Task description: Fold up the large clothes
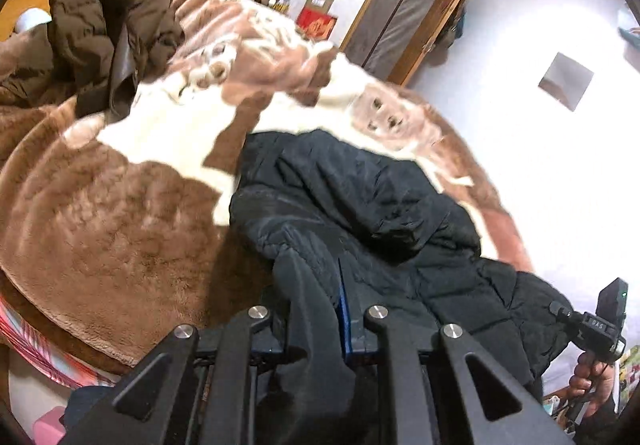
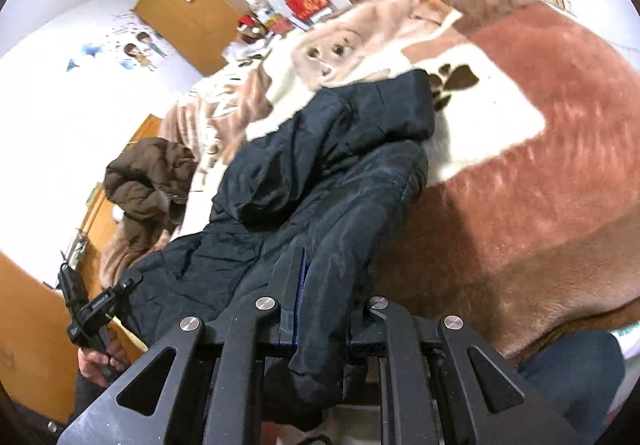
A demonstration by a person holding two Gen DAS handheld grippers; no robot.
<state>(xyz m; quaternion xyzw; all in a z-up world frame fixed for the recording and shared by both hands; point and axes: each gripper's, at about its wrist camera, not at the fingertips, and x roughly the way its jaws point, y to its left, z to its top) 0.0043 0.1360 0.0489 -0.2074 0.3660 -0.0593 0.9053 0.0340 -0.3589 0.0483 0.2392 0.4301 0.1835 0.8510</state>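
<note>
the left gripper is clamped tight on a fold of the black padded jacket; the right gripper is likewise pinched on its hem; the jacket drapes from both onto the brown and white fleece blanket; a brown jacket lies heaped well apart, farther back on the blanket

- We can't see the left gripper fingertips; folds of the black quilted padded jacket cover them.
- Same for the right gripper: tips buried in jacket cloth.
- The jacket's lower end drops behind the gripper frames, out of sight.
- The brown-and-cream plush blanket print is motion-blurred.
- The brown puffer coat is partly cut by the picture edge.
- Shelf clutter is too small to tell.
</note>
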